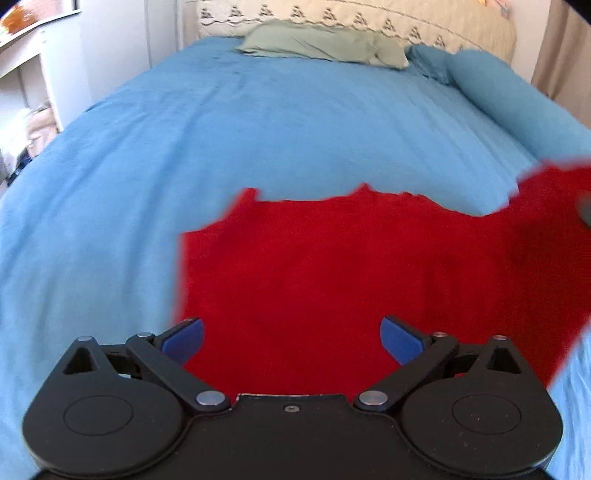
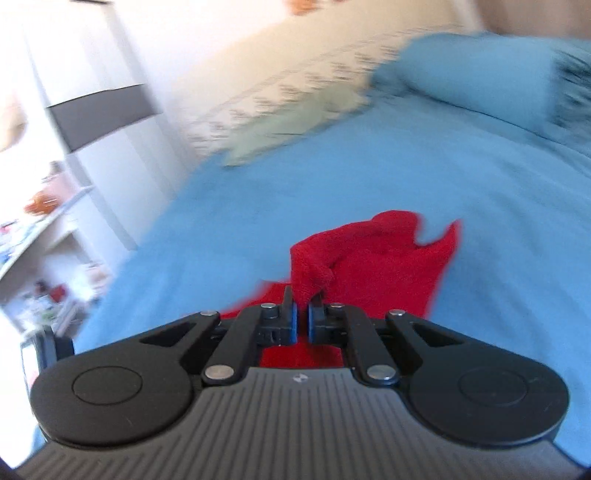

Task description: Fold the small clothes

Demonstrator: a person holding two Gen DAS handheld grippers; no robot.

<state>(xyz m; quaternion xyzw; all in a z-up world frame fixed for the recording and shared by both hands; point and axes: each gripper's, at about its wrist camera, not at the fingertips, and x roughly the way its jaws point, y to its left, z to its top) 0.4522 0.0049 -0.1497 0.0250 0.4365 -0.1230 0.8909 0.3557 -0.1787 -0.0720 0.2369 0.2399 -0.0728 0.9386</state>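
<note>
A: What is seen on the bed (image 1: 184,129)?

B: A red garment (image 1: 332,277) is spread over the blue bedcover near the front edge, its right side raised off the cover. In the left wrist view the left claw (image 1: 291,338) is held wide open above the cloth, with nothing between its blue pads (image 1: 184,336).

A: And the other claw?

B: The right claw (image 2: 302,317) is clamped on a bunched fold of the red garment (image 2: 369,266), which is lifted from the bedcover (image 2: 332,177). That view is blurred.

A: What else is found around it?

B: A pale green pillow (image 1: 317,42) is laid flat at the head of the bed, against a cream headboard cover (image 1: 369,18) with a dark pattern. A blue bolster (image 1: 498,88) is placed at the right, well apart from the garment. White shelves (image 2: 44,229) with small cluttered items are seen beside the bed on the left. No object is seen lying between the garment and the pillows.
</note>
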